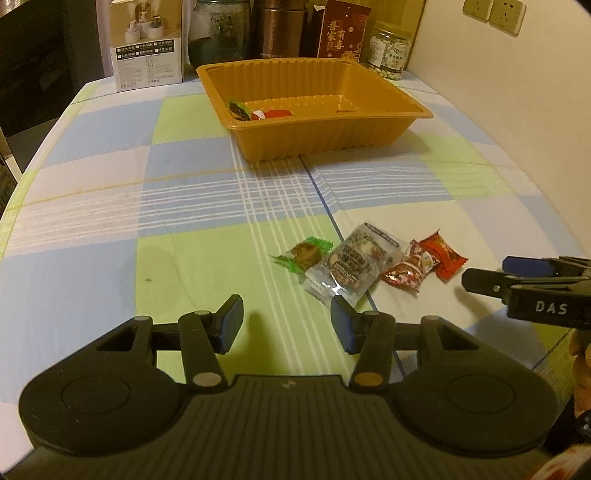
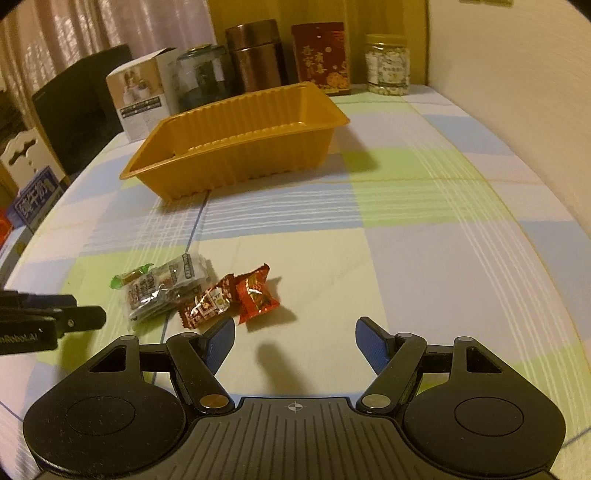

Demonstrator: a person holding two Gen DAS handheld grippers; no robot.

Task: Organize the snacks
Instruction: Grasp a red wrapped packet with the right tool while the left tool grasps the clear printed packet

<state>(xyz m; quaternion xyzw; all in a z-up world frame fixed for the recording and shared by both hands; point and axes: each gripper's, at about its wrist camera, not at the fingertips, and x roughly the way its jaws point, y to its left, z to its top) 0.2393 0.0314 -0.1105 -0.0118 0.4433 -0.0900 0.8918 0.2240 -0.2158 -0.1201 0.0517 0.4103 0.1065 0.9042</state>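
An orange plastic tray (image 1: 332, 136) (image 2: 258, 155) stands on the checked tablecloth and holds two wrapped snacks (image 1: 258, 110) in its near left corner. Several loose snacks lie in a row nearer me: a green-wrapped sweet (image 1: 304, 253) (image 2: 129, 277), a clear packet (image 1: 352, 264) (image 2: 162, 291), a red patterned sweet (image 1: 410, 269) (image 2: 205, 304) and a plain red sweet (image 1: 445, 256) (image 2: 256, 295). My left gripper (image 1: 286, 325) is open and empty, just short of the clear packet. My right gripper (image 2: 295, 341) is open and empty, right of the red sweet.
Along the table's back edge stand a white carton (image 1: 147, 44), a glass jar (image 1: 218, 33), a brown canister (image 1: 280, 29), a red box (image 1: 343, 31) and a jar of nuts (image 1: 389, 50). A wall (image 1: 498, 110) borders the right side.
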